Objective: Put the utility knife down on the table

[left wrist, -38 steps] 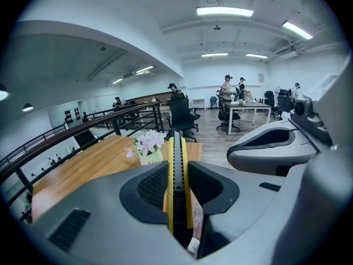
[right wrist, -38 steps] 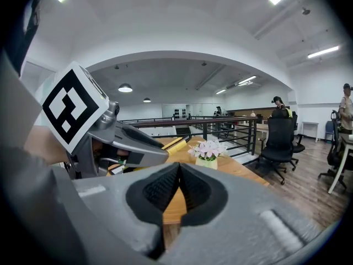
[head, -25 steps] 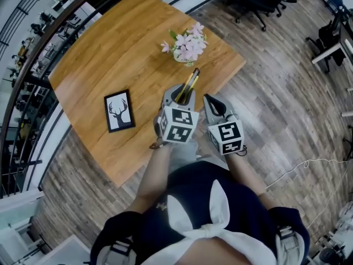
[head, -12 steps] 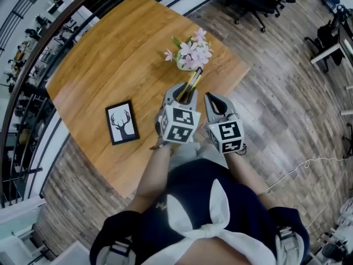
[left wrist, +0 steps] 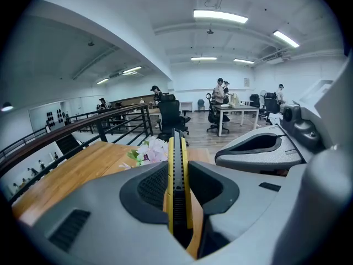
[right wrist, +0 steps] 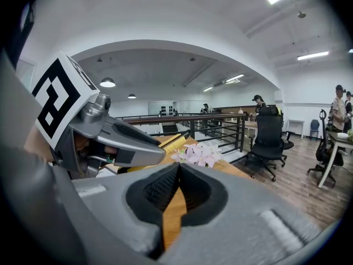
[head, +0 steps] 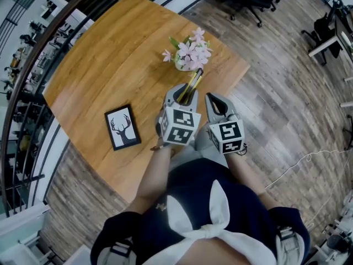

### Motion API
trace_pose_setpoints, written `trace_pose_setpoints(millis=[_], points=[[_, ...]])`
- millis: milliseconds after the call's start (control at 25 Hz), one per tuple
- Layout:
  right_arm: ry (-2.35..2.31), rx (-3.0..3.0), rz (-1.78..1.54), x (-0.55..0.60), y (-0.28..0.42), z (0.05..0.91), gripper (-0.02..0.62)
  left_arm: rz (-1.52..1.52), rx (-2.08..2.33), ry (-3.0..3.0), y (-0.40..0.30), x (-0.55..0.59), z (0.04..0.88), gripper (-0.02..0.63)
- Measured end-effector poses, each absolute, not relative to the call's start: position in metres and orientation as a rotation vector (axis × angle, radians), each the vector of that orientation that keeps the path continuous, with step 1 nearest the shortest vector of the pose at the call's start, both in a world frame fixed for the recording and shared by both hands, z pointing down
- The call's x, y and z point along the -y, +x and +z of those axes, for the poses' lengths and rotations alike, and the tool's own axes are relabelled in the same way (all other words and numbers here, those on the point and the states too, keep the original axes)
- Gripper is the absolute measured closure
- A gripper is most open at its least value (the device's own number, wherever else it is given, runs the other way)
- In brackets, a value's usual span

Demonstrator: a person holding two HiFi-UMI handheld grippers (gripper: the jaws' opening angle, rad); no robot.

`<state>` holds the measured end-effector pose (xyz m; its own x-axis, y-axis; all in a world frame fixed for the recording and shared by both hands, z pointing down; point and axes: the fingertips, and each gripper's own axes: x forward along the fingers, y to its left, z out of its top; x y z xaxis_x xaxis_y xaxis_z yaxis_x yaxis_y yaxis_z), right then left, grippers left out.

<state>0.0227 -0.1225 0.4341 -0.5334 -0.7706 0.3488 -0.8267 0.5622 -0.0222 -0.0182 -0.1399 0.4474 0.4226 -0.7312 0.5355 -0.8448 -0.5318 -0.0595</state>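
Your left gripper (head: 184,94) is clamped on the yellow utility knife (left wrist: 177,148). Its pads press the knife's flat sides, and the ridged black spine faces back towards you. The knife juts out towards the far side over the near right part of the table (head: 110,54), with its tip close to the pink flowers (head: 189,51). Your right gripper (right wrist: 177,169) sits just to the right with its jaws together on nothing, so leave it there, out of the way.

For a clean set-down, I would aim for the bare wood left of the flowers, well short of the deer picture (head: 122,127). Tip the nose down and roll your wrist so one broad side meets the wood. Release only once the knife rests there, or it may drop or skid into the vase. Then draw straight back towards yourself.
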Motion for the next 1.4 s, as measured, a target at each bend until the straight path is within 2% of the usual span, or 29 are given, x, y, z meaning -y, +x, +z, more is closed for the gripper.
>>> trace_pose_setpoints(millis=[1400], points=[[1.312,2.435,0.378,0.125,0.031,0.474,0.597,0.827,1.303,2.433,-0.015,0.153,0.488,0.480]])
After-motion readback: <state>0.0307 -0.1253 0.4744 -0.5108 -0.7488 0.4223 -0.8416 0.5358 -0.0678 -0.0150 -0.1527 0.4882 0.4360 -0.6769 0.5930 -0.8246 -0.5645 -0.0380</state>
